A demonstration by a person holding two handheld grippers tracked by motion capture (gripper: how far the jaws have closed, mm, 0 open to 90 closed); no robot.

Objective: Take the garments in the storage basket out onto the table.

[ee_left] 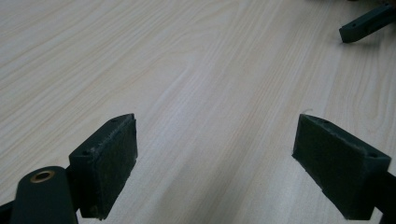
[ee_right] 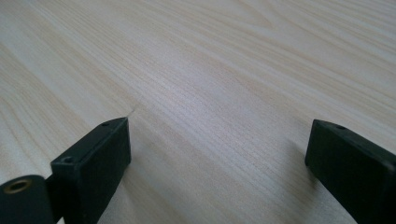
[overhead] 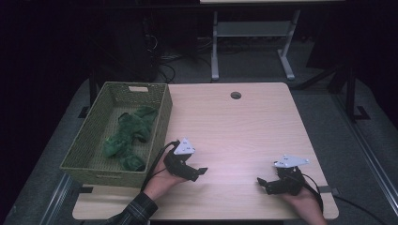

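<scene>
A woven green basket (overhead: 159,119) stands at the table's left side with crumpled green cloth (overhead: 129,136) inside it. My left gripper (overhead: 199,172) rests low over the wood just right of the basket's near corner, jaws wide apart with only bare tabletop between them (ee_left: 215,154). My right gripper (overhead: 261,183) sits near the front right of the table, pointing left, also open over bare wood (ee_right: 219,158). In the left gripper view, a fingertip of the right gripper (ee_left: 366,23) shows at the top right.
The light wooden table (overhead: 234,126) has a round cable hole (overhead: 235,95) near its far edge. Beyond it stand a desk frame's grey legs (overhead: 215,51) and cables on a dark floor. A plaid sleeve (overhead: 136,211) comes in at the front left.
</scene>
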